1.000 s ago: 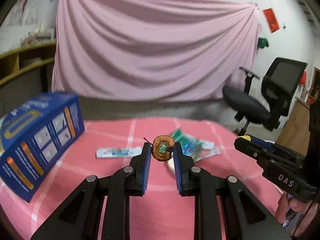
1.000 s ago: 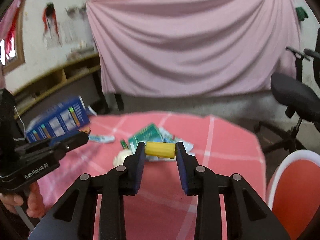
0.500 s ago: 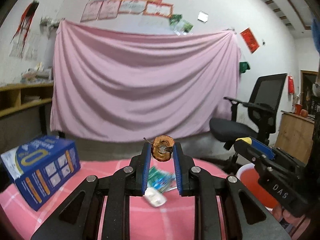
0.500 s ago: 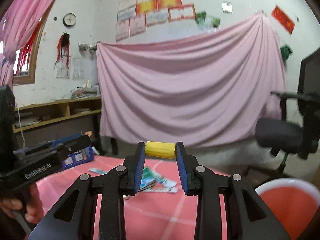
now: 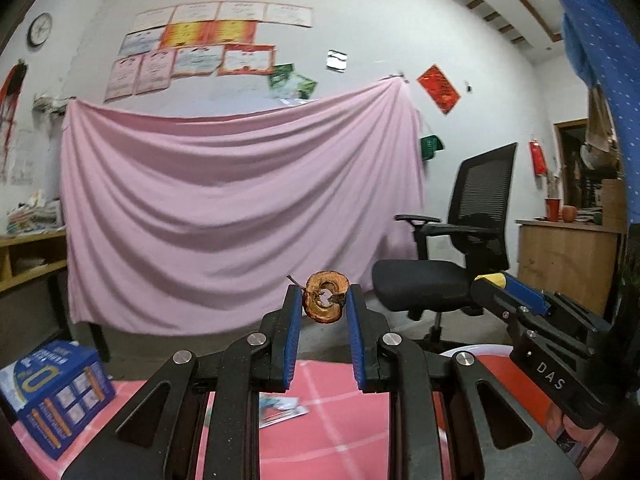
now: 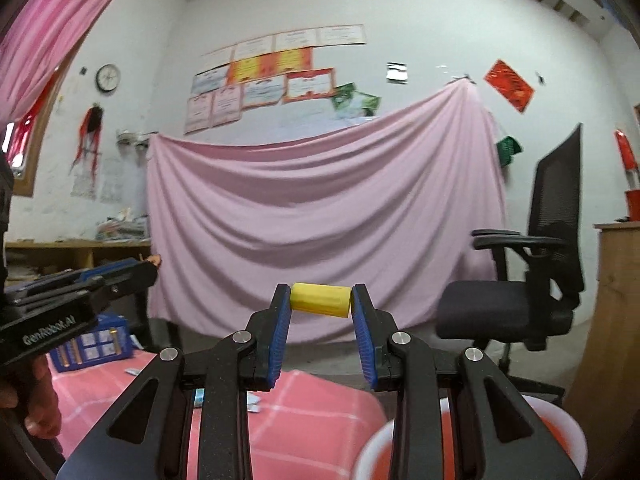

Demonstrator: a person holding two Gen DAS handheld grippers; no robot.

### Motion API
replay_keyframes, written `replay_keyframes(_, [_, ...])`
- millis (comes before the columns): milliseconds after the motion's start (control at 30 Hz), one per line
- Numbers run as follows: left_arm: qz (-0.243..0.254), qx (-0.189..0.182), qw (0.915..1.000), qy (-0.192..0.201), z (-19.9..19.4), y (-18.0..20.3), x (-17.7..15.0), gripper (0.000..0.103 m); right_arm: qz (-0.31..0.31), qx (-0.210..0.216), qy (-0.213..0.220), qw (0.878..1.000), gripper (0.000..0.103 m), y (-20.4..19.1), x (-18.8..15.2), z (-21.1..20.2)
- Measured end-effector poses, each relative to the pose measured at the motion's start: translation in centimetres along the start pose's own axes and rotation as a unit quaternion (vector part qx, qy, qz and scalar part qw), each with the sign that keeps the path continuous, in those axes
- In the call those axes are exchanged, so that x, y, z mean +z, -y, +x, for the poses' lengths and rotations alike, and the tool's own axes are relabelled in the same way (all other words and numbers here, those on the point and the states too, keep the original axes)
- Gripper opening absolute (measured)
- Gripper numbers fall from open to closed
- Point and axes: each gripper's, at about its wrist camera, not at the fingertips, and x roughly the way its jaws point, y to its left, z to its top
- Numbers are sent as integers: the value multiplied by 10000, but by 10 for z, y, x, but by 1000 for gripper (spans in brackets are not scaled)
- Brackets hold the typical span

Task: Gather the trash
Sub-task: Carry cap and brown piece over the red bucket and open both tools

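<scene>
- Left wrist view: the left tongs (image 5: 323,300) are pinched nearly closed on a browned apple core (image 5: 325,297), gripped right at the tips between the two blue pads (image 5: 291,332), held level, up in the air above the counter (image 5: 320,432).
- The core's stem pokes out toward the upper left, and there's a hole through its middle.
- Below the tongs the counter has a pink checked cloth. A blue box (image 5: 56,392) stands on it at the far left, and a printed wrapper (image 5: 280,410) lies flat just under the tongs.
- On the right of that same view, the right tongs (image 5: 486,280) stick in from the side with a bit of yellow at the tip, and part of a red bin with a white rim (image 5: 480,354) shows underneath.
- Behind it all: a pink sheet (image 5: 240,216) hung on the wall and a black office chair (image 5: 452,256).
- Right wrist view: the right tongs are closed down on a yellow cylinder (image 6: 321,299), lying crosswise between the pad tips, also held level and clear of the counter.
- The red bin sits low right, just past the counter's edge, partly hidden by the tong arms.
- The left tongs come in from the left edge, with a hand (image 6: 28,392) below them, and the blue box is behind.
</scene>
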Motion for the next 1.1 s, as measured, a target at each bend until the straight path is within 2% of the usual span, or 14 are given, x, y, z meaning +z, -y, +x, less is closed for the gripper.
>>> replay_keyframes(367, [129,-551,9983,-172,29,63,5,19,272,-570,-179,9978,29,53,-7,-22])
replay_keyframes(600, [159,-779,9944,-692,64,101,-6,19,745,-735,-592,9927,29,89,-12,-20])
replay_keyframes(900, [67,-981,9888,-1124,91,126,-19,19,1150,-960,-1066,9829,29,116,-19,-14])
replay_keyframes(1100, [-153,-1182,9787,-1672,112,131,-27,19,1358,-1027,-1448,9747,29,126,-27,-6])
